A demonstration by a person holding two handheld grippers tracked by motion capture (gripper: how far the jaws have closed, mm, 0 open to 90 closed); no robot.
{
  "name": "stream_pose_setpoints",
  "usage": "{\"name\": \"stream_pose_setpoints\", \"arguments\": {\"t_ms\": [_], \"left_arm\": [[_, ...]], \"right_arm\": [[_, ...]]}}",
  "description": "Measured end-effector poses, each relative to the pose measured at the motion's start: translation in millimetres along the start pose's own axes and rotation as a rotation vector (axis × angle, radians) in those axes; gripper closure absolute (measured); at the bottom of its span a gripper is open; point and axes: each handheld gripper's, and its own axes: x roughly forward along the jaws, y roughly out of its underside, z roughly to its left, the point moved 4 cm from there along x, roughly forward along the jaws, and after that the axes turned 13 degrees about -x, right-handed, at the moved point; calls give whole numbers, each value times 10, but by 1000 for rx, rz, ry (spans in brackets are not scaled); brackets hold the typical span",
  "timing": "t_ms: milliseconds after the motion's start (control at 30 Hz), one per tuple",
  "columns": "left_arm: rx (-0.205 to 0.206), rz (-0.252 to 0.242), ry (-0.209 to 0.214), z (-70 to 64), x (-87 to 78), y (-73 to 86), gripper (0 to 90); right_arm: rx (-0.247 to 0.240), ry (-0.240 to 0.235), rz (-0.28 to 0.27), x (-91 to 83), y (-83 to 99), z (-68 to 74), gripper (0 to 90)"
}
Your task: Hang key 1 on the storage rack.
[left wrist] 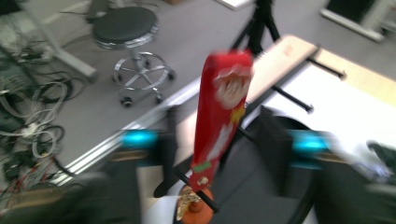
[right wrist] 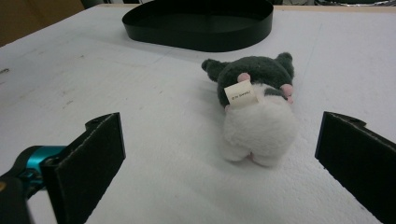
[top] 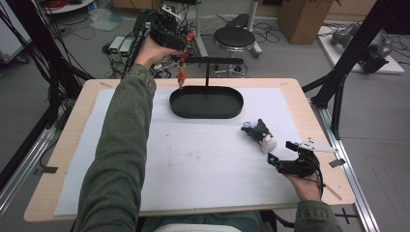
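A black oval tray (top: 175,107) (right wrist: 196,42) sits at the back of the table, with a thin post and a horizontal bar (top: 215,60) rising from it. A long red ornament (top: 182,72) (left wrist: 219,112) hangs at the bar's left end. My left gripper (top: 180,46) (left wrist: 223,140) is raised there, jaws wide apart on either side of the ornament and blurred. A dark grey and white plush toy (top: 261,134) (right wrist: 257,112) lies on the white mat at the right. My right gripper (top: 281,151) (right wrist: 219,140) rests just in front of it, open, the toy ahead of its jaws.
The white mat (top: 193,159) covers most of the wooden table. A black stool (top: 234,37) (left wrist: 123,23), cables and cardboard boxes stand on the floor behind the table. Black frame struts (top: 348,58) rise at the right side.
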Motion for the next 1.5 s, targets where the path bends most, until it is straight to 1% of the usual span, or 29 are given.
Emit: {"name": "stream_pose_setpoints", "arguments": {"t_ms": [33, 67, 100, 167, 200, 233, 267, 333, 400, 433, 467, 500, 533, 567, 667, 733, 833, 867, 933, 967, 1000, 1167, 1267, 1400, 1500], "left_arm": [[7, -7, 13, -11, -7, 12, 366], [-4, -16, 55, -21, -20, 25, 317], [-14, -21, 97, -30, -32, 40, 249], [-20, -13, 115, -45, -44, 79, 114], [-23, 9, 129, -55, -43, 107, 58], [-15, 36, 138, -55, -46, 137, 40], [-10, 46, 136, -54, -49, 161, 17], [-21, 40, 151, -50, -73, 191, 17], [-29, 25, 143, -45, -107, 208, 17], [-25, 18, 127, -42, -123, 216, 17], [-23, 12, 121, -46, -137, 231, 17], [-29, 3, 128, -61, -144, 248, 17], [-22, 6, 128, -68, -153, 265, 17], [-14, 8, 120, -79, -159, 280, 17], [0, 14, 120, -120, -172, 316, 17], [7, 7, 123, -155, -183, 331, 17], [34, 0, 153, -242, -216, 365, 17], [43, -1, 156, -270, -225, 377, 17], [60, -3, 154, -311, -243, 394, 17], [64, -4, 155, -324, -254, 401, 17], [65, -6, 157, -332, -263, 407, 17], [76, -8, 136, -338, -338, 459, 17], [66, -11, 129, -307, -386, 509, 17], [52, -6, 107, -238, -442, 597, 17], [25, -21, 113, -201, -488, 686, 17]], "right_arm": [[5, -1, 4, 7, -1, 1, 5], [2, 0, 2, 14, -3, -3, 5], [-4, 0, 1, 19, -3, -5, 5], [-3, -1, 2, 20, -8, 2, 5], [-2, -4, 4, 20, -7, 5, 5], [-1, -4, 4, 20, -8, 8, 5], [-7, -1, -1, 21, -11, 1, 5], [-4, -2, 0, 22, -11, 3, 5], [0, -3, 2, 28, -13, 4, 5], [-3, -3, 2, 33, -14, 3, 5], [-6, -3, 3, 36, -17, 3, 5], [-9, -3, 3, 40, -18, 4, 5], [-1, -7, 8, 41, -20, 14, 5], [-7, -6, 8, 45, -21, 13, 5], [-10, -5, 6, 53, -26, 13, 5], [-8, -8, 7, 60, -28, 12, 5], [-10, -10, 9, 72, -27, 8, 5], [-11, -12, 9, 78, -25, 6, 5], [-14, -13, 13, 92, -25, 5, 5], [-9, -16, 19, 94, -25, 13, 5], [-15, -15, 17, 101, -27, 13, 5], [-20, -21, 21, 113, -27, 22, 5], [-21, -25, 23, 117, -28, 23, 5], [-27, -25, 23, 124, -30, 26, 5], [-26, -24, 23, 123, -31, 26, 5]]}}
